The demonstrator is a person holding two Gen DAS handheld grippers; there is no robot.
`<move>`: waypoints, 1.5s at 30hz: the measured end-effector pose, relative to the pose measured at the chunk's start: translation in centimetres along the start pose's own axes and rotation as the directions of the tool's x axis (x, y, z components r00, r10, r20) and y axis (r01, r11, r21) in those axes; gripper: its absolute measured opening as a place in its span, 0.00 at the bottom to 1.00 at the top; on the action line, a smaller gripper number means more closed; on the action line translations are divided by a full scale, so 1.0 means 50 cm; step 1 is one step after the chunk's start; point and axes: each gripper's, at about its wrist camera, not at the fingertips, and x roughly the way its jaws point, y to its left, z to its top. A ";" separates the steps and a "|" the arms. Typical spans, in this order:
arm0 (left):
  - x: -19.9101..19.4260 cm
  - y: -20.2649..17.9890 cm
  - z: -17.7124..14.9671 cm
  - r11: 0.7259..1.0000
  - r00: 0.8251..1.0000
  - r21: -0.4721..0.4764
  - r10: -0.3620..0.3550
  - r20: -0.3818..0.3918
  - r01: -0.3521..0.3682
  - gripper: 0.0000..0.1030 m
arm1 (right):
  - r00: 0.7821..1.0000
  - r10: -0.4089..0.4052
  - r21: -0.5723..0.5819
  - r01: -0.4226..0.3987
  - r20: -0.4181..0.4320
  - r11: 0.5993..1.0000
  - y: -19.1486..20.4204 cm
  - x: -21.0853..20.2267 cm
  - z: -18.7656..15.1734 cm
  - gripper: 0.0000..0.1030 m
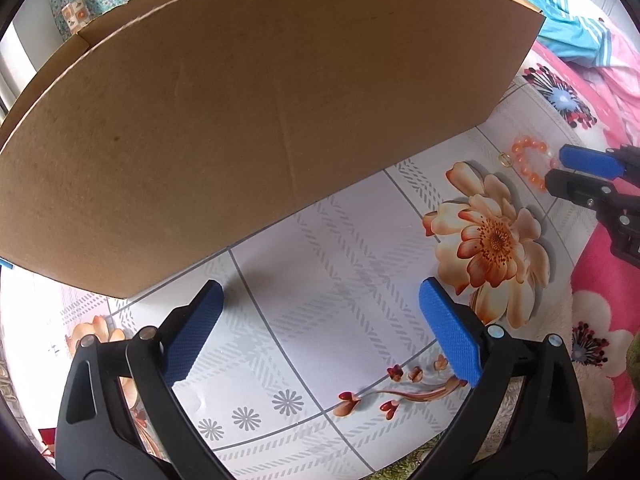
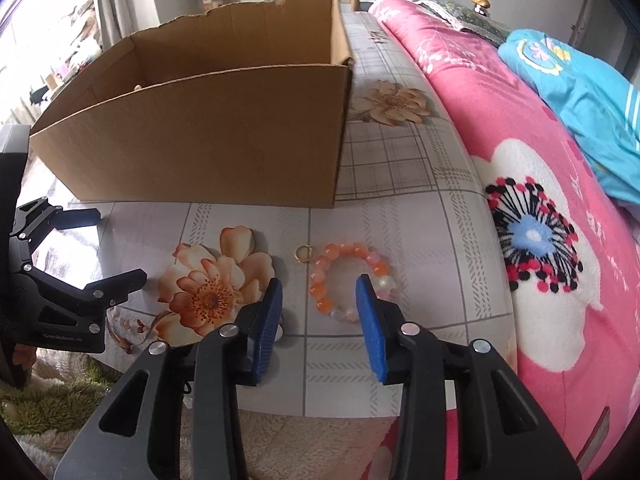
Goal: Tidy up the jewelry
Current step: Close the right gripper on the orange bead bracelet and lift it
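Observation:
A bracelet of orange and pale pink beads (image 2: 347, 280) lies on the floral plaid cloth (image 2: 400, 208), with a small gold ring (image 2: 303, 255) just to its left. My right gripper (image 2: 320, 306) hovers over the bracelet's near side. It is open, the blue pads straddle the beads, and the right pad covers a few of them. In the left wrist view the bracelet (image 1: 528, 160) and ring (image 1: 505, 159) lie far right, beside the right gripper (image 1: 560, 170). My left gripper (image 1: 320, 320) stands wide open over bare cloth, nothing between its pads. It also shows at left (image 2: 116, 244).
An open cardboard box (image 2: 200, 140) stands just behind the jewelry and fills the upper left wrist view (image 1: 240, 120). A pink flowered blanket (image 2: 540, 240) rises along the right, with a blue garment (image 2: 580, 92) on it. A fluffy green-and-white mat (image 2: 60, 400) lies at the near edge.

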 end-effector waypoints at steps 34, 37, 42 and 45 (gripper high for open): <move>-0.045 0.107 -0.102 0.993 0.995 -0.097 0.075 0.070 -0.068 0.92 | 0.992 0.090 0.086 -0.082 -0.094 0.993 0.009 0.038 0.008 0.38; -0.044 0.115 -0.106 0.993 0.996 -0.107 0.061 0.070 -0.054 0.92 | 0.981 0.149 0.096 -0.137 -0.128 0.986 0.010 0.046 -0.013 0.38; -0.041 0.124 -0.105 0.994 0.995 -0.102 0.056 0.084 -0.047 0.92 | 0.961 0.243 0.087 -0.232 -0.136 0.969 0.054 0.047 -0.006 0.38; -0.049 0.141 -0.110 0.994 0.995 -0.101 0.057 0.087 -0.048 0.92 | 0.929 0.345 0.123 -0.330 -0.135 0.936 0.078 0.063 0.021 0.38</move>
